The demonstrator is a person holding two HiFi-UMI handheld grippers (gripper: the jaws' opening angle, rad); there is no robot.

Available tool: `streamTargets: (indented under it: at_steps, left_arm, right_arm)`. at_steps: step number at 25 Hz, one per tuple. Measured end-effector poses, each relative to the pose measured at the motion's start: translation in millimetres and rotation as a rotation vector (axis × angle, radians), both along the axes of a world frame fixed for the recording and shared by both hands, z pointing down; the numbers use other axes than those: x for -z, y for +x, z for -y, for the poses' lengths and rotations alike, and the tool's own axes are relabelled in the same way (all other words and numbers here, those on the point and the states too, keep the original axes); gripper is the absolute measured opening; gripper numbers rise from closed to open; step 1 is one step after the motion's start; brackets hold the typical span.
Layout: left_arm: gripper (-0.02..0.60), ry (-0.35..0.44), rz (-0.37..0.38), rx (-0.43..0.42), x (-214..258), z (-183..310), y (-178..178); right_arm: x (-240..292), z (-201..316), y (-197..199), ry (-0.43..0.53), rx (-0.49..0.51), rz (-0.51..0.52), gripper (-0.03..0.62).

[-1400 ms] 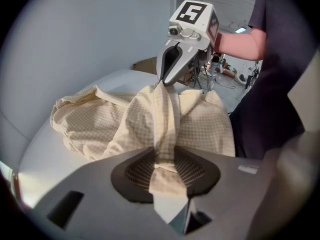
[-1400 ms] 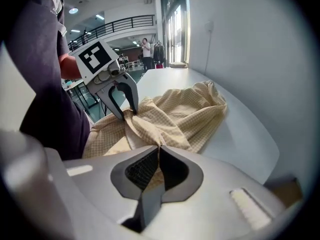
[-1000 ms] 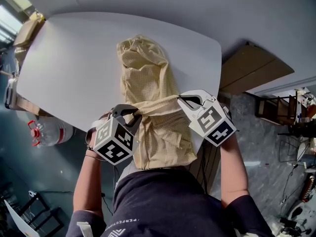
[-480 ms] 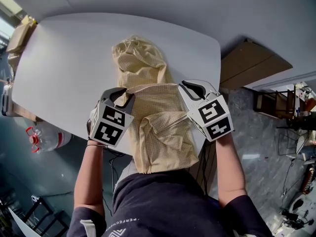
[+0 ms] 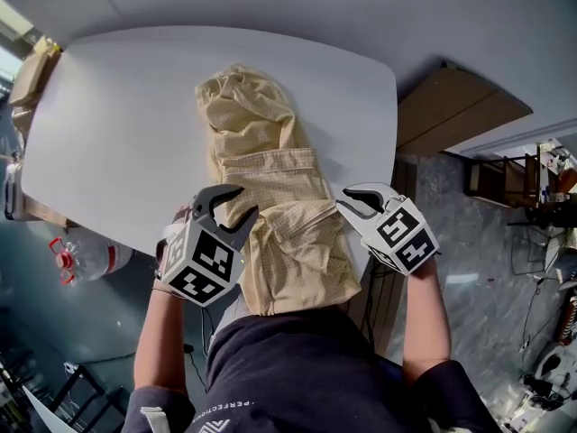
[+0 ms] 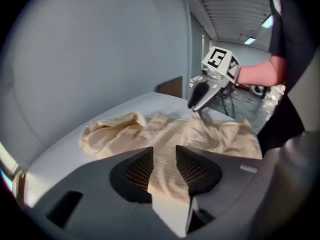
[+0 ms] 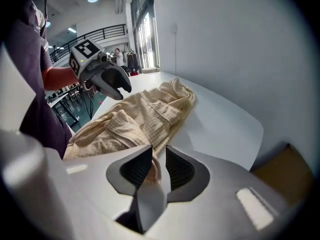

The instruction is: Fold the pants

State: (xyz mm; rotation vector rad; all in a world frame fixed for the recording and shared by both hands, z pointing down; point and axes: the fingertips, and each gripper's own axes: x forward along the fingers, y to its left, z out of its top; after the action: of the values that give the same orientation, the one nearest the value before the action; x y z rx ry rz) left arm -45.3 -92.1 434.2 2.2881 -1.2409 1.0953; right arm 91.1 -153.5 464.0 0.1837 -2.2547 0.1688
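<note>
Here the beige pants [image 5: 270,174] lie lengthwise on the white table [image 5: 117,106], bunched at the far end, with a folded layer across the middle and the near end reaching the table edge by the person's body.

The head view shows both tools flanking that folded part: the left gripper [image 5: 245,200] at the cloth's left edge and the right gripper [image 5: 345,198] just off its right edge. Only this view shows a cardboard box [image 5: 460,120] beside the table.

The left gripper view shows its 2 jaws clearly apart, having just been opening, with cloth lying in the gap but unpressed.

The right gripper view shows a narrower gap, also just opening. A small fold of fabric sits between the pads, loose rather than pinched. Behind it, a railing [image 7: 95,34] appears.
</note>
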Motion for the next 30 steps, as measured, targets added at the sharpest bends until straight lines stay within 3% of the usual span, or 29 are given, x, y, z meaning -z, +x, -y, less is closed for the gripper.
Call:
streamTargets:
  at_steps: [3, 6, 11, 14, 18, 22, 26, 30]
  left_arm:
    - [0.159, -0.084, 0.062, -0.203, -22.1, -21.4, 41.0]
    - [0.168, -0.106, 0.108, -0.299, -33.2, -28.4, 60.4]
    - [0.193, -0.101, 0.141, -0.339, -37.1, -24.6, 67.1]
    - [0.083, -0.107, 0.137, -0.33, -41.3, -23.1, 67.7]
    - [0.037, -0.099, 0.122, -0.308, -39.8, -19.9, 70.9]
    - [0.031, -0.044, 0.045, -0.203, -19.0, -13.2, 63.0]
    - [0.031, 0.038, -0.137, 0.017, 18.8, -2.6, 36.3]
    - [0.031, 0.045, -0.267, 0.251, 28.8, 1.7, -2.8]
  right_arm:
    - [-7.2, -0.7, 12.1, 0.002, -0.008, -0.03, 0.089]
    - [-7.4, 0.3, 23.1, -0.021, -0.02, -0.028, 0.095]
    - [-11.4, -1.9, 35.0, -0.046, -0.024, -0.039, 0.1]
    - [-23.4, -5.6, 31.4, -0.067, -0.002, -0.068, 0.1]
    - [-30.8, -9.2, 26.6, -0.097, 0.03, -0.095, 0.031]
    - [-13.3, -5.3, 22.9, -0.033, 0.049, -0.088, 0.008]
    - [29.4, 11.8, -0.2, 0.103, 0.051, -0.004, 0.008]
    - [55.4, 30.8, -39.5, 0.215, 0.074, 0.065, 0.008]
